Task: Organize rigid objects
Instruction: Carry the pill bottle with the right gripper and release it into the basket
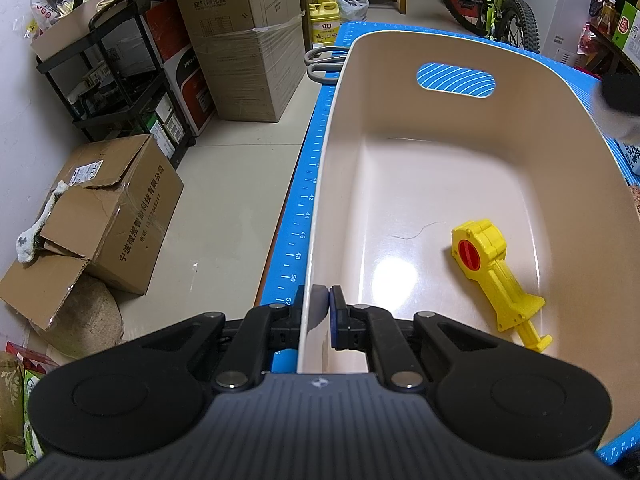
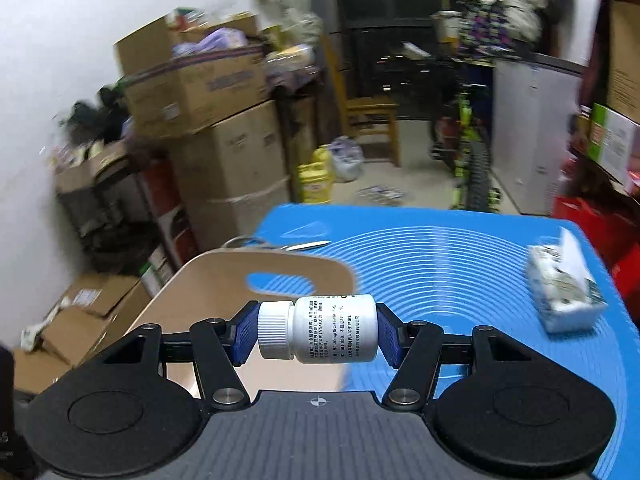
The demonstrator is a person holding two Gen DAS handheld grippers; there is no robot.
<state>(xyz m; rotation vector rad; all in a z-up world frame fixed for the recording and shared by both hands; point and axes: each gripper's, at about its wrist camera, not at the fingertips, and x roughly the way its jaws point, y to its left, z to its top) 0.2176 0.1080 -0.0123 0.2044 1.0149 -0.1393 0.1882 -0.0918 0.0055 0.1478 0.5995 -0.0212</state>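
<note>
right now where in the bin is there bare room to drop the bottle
Most of the bin floor is bare: the whole stretch from the handle cut-out wall down to the left gripper clamped on the near rim. Only the near right corner is taken, by the yellow toy. The right gripper holds the bottle.

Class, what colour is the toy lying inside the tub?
Yellow toy with a red disc; clearest in the left wrist view.
</note>
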